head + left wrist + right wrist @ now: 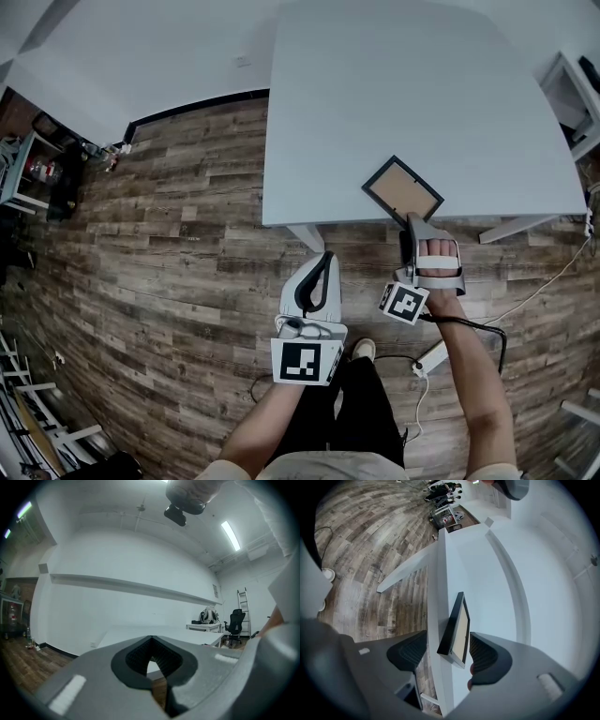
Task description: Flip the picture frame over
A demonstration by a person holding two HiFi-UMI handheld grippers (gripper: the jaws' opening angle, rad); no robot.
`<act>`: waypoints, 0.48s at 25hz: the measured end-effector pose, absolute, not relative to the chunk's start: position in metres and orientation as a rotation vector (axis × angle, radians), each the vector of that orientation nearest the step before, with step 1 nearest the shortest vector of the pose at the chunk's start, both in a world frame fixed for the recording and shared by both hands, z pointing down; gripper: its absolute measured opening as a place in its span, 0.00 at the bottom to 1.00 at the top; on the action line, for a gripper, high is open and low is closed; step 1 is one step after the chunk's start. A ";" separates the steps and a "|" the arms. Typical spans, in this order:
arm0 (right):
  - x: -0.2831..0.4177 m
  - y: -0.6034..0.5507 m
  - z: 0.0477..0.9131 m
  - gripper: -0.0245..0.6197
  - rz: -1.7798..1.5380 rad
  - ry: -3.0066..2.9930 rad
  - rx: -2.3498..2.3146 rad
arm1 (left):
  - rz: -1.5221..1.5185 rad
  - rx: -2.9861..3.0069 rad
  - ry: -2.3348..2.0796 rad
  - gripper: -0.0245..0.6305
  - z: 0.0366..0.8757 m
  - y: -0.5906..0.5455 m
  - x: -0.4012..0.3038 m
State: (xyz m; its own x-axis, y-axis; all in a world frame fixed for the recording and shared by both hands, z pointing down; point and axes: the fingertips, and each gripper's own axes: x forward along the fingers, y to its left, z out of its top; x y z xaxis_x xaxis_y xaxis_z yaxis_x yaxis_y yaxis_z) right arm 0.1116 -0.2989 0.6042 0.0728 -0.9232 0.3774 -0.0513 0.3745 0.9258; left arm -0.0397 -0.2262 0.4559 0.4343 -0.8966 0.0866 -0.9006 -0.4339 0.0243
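Observation:
The picture frame lies on the white table near its front edge, dark border around a brown panel facing up. My right gripper is at the frame's near corner, turned on its side. In the right gripper view its jaws stand open on either side of the frame, which is seen edge-on; the right gripper has a gap on the left side, and the right pad is close to the panel. My left gripper hangs below the table edge over the floor, and the left gripper is shut on nothing.
Wood-plank floor surrounds the table. A white power strip and a cable lie on the floor by the person's right arm. A shelf cart stands far left and white furniture far right. An office chair and a ladder stand beyond the table.

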 end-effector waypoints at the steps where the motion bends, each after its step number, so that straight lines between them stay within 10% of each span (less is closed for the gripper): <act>1: 0.111 -0.299 0.602 0.52 -0.848 -1.332 0.985 | 0.092 2.606 -1.633 0.04 0.454 -0.226 -0.040; 12: 0.107 -0.281 0.571 0.49 -0.818 -1.382 0.998 | -0.037 2.639 -1.652 0.04 0.406 -0.234 -0.037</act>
